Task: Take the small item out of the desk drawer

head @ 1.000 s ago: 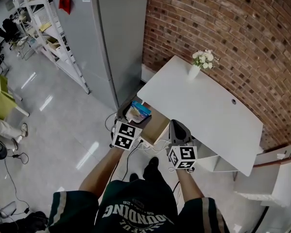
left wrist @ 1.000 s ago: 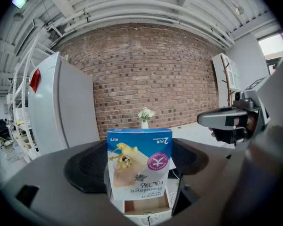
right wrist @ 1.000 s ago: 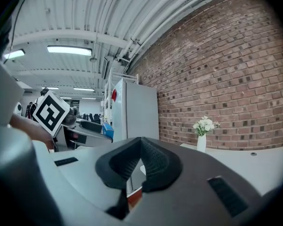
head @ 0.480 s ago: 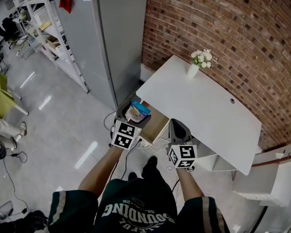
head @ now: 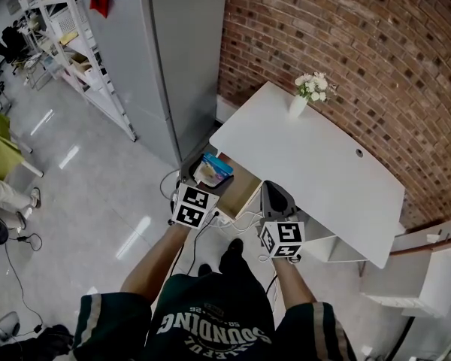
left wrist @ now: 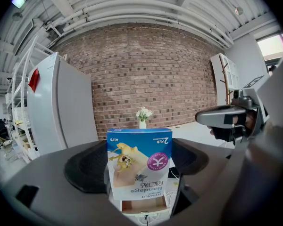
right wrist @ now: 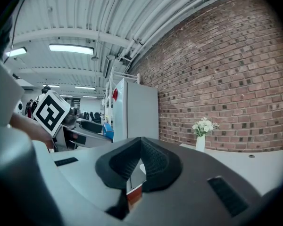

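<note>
I see a blue-and-white box (head: pixel 213 171) at the tip of my left gripper (head: pixel 201 185), over the open drawer (head: pixel 242 192). My right gripper (head: pixel 270 194) hangs beside it, with the white desk (head: pixel 323 171) just ahead.

Dark green T-shirt (head: pixel 210 323) at 6 o'clock of head view, white arched lettering across chest. Left sleeve (head: pixel 105 323) short, tan band near hem. Black shoe (head: pixel 232 255) just below centre. Left gripper (left wrist: pixel 139 168) and right gripper (right wrist: pixel 140 157): smooth grey bodies, black ribbed pads (left wrist: pixel 87 166). White left cube (head: pixel 194 206) at 7 o'clock and white right cube (head: pixel 283 241) at 5 o'clock, both with black square markers.
</note>
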The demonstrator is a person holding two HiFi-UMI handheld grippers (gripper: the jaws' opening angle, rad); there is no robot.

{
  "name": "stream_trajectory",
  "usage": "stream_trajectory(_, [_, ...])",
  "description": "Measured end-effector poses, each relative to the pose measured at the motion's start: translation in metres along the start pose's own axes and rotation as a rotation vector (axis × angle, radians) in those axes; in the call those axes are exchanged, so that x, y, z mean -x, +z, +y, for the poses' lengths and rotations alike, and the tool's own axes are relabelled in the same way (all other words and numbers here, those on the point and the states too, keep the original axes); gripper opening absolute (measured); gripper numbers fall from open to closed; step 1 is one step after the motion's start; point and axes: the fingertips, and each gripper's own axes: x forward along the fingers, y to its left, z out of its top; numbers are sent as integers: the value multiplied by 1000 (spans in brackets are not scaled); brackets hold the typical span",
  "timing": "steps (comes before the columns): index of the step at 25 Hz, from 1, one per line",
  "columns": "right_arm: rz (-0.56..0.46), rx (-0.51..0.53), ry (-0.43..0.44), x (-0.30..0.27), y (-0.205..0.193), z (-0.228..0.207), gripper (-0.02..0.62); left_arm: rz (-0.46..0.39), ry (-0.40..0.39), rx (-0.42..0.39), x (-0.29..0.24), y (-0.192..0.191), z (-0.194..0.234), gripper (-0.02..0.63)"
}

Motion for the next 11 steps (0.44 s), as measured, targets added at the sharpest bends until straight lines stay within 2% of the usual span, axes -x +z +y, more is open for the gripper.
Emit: stream_trajectory(11, [8,-10,0,-1,-5,-5,23,13,-7,7,-7,-4,-5,437])
